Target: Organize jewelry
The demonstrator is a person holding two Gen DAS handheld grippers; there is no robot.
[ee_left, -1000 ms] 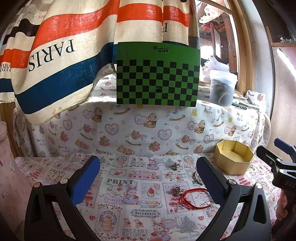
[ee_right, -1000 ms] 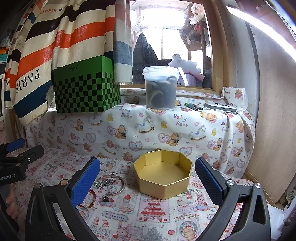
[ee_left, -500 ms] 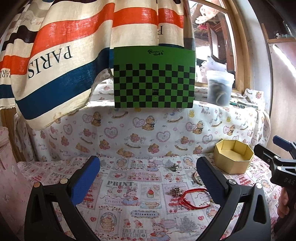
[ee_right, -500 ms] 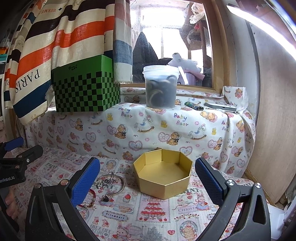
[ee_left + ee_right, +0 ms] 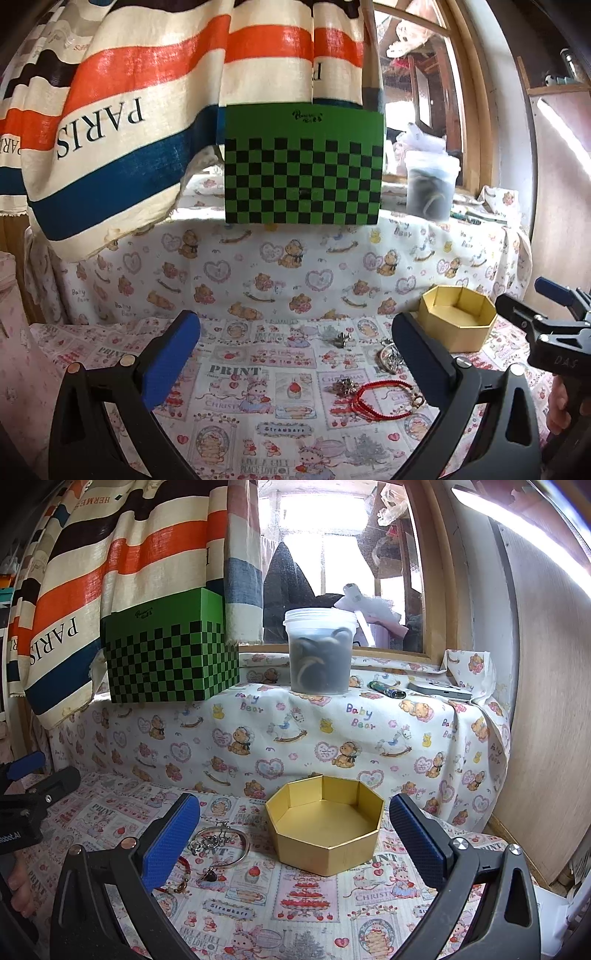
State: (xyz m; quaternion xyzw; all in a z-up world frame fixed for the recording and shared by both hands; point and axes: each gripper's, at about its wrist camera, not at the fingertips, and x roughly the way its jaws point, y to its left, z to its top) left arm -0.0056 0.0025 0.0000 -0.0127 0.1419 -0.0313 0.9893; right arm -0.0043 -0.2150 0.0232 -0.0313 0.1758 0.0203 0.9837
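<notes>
An empty gold octagonal box (image 5: 325, 834) stands on the printed cloth; it also shows in the left wrist view (image 5: 456, 323). A red cord bracelet (image 5: 384, 400) lies by a small metal charm (image 5: 343, 386). A silver bangle (image 5: 221, 845) with charms lies left of the box, seen too in the left wrist view (image 5: 388, 356). A small silver piece (image 5: 338, 338) lies farther back. My left gripper (image 5: 295, 362) is open and empty above the cloth. My right gripper (image 5: 295, 840) is open and empty, just before the box.
A raised ledge covered in bear-print cloth runs behind. On it stand a green checkered box (image 5: 170, 657), a clear plastic tub (image 5: 319, 651), a lighter (image 5: 386, 690) and a flat grey device (image 5: 439, 690). A striped curtain (image 5: 129, 110) hangs at left. A wooden panel (image 5: 546, 701) stands at right.
The left wrist view has shifted a little: the scene sits lower and farther left in frame. The right gripper has barely moved. Both stay open.
</notes>
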